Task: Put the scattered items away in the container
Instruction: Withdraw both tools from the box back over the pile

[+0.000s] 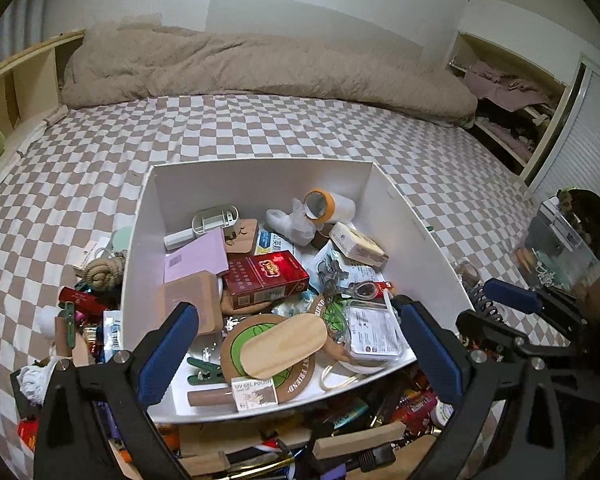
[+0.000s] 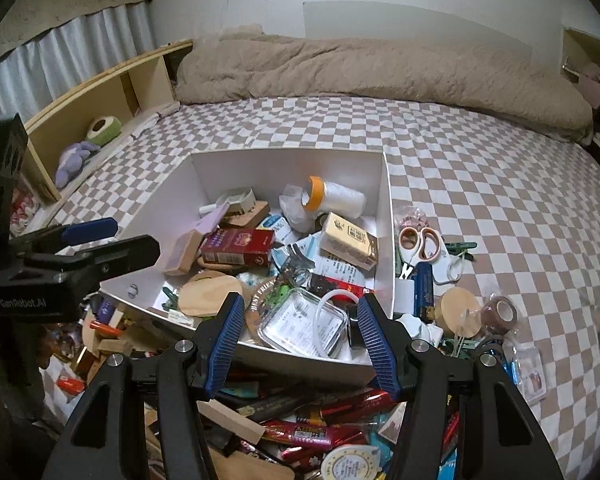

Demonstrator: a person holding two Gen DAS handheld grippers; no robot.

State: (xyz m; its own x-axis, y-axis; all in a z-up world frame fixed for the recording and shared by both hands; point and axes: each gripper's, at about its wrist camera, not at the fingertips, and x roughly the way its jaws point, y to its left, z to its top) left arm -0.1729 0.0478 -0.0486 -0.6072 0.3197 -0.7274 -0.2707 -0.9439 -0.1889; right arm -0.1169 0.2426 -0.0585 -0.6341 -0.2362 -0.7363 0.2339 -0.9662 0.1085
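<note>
On the checkered bed point(image 1: 260, 132), the white container point(image 1: 256, 184) sits full; left gripper point(image 1: 300, 344) spread wide, right gripper point(image 2: 300, 344) narrower, both empty. Scissors point(image 2: 420, 244) appear only in the right wrist view.

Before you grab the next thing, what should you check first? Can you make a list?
1. Left fingers empty and wide open: ok.
2. Right fingers empty: ok, nothing between them.
3. Box has room: ok, far end shows bare wall.
4. Things left outside: not ok, scissors and tape roll lie on the bed.
5. Pile under the fingers still to sort: not ok.
</note>
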